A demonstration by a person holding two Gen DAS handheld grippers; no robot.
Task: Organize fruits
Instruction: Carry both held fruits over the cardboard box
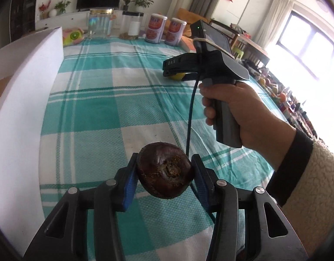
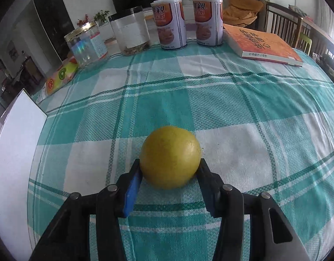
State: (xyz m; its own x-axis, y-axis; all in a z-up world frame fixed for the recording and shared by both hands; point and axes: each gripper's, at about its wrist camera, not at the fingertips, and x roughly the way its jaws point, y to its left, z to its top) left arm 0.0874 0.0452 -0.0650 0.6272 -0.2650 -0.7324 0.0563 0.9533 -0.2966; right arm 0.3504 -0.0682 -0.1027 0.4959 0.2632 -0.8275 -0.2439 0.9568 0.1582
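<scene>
A dark purple-brown round fruit [image 1: 164, 171] with a dry stem scar is clamped between the blue pads of my left gripper [image 1: 164, 158], lifted a little above the teal checked tablecloth [image 1: 97, 108]. Between the pads of my right gripper [image 2: 169, 162] is a yellow round fruit [image 2: 170, 156]; both pads touch its sides, and it rests on or just over the cloth. The left wrist view also shows the right gripper [image 1: 176, 75], held by a hand [image 1: 238, 113] farther back on the table, with the yellow fruit [image 1: 177, 77] peeking out under its fingers.
A white foam board [image 1: 25, 87] stands along the left edge of the table. At the far edge stand two clear jars [image 2: 130, 32], two printed cans [image 2: 171, 26] and an orange book [image 2: 262, 43]. A fruit-print packet [image 2: 60, 76] lies at the back left.
</scene>
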